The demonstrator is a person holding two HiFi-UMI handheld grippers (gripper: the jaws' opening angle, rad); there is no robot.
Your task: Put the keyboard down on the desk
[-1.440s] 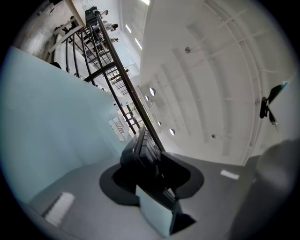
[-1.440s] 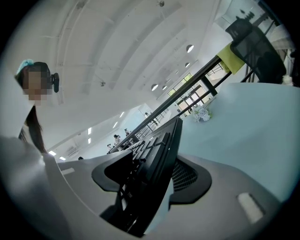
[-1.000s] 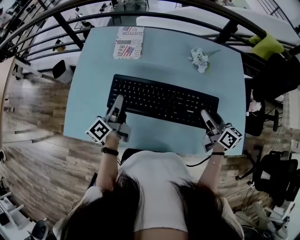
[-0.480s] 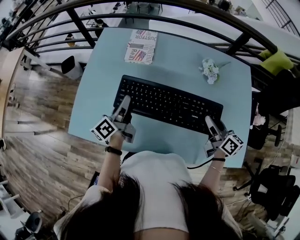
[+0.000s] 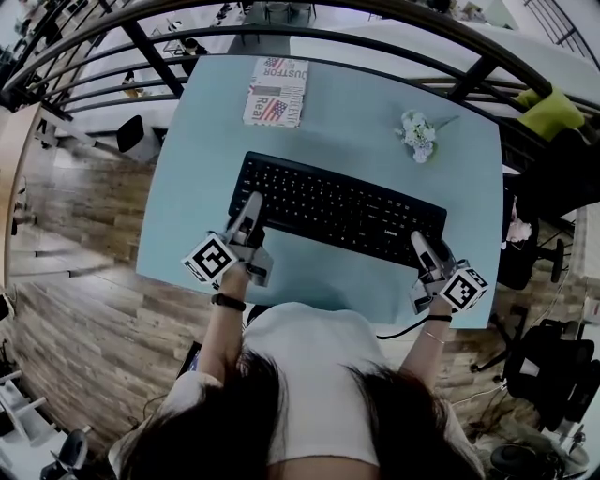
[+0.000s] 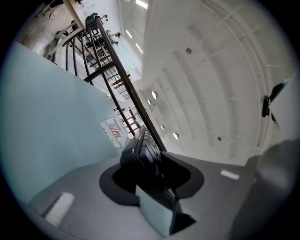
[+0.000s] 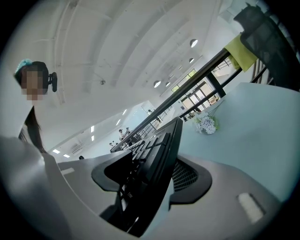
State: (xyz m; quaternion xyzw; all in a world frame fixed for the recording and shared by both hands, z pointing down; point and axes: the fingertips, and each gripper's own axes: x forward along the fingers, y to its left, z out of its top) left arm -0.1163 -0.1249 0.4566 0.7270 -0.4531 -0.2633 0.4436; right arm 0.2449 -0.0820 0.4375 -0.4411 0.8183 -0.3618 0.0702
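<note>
A black keyboard lies flat across the middle of the light-blue desk; I cannot tell whether it rests on the top. My left gripper is shut on its front left corner, and my right gripper is shut on its front right corner. In the left gripper view the keyboard's edge runs between the jaws of the left gripper, with the desk beside it. In the right gripper view the keyboard is clamped in the right gripper.
A printed magazine lies at the desk's far edge and a small bunch of flowers at the far right, both apart from the keyboard. A dark metal railing curves behind the desk. Wooden floor and chairs surround it.
The head view has shifted a little to the right. Keyboard and both grippers keep the same place over the desk, and both grips are unchanged.
</note>
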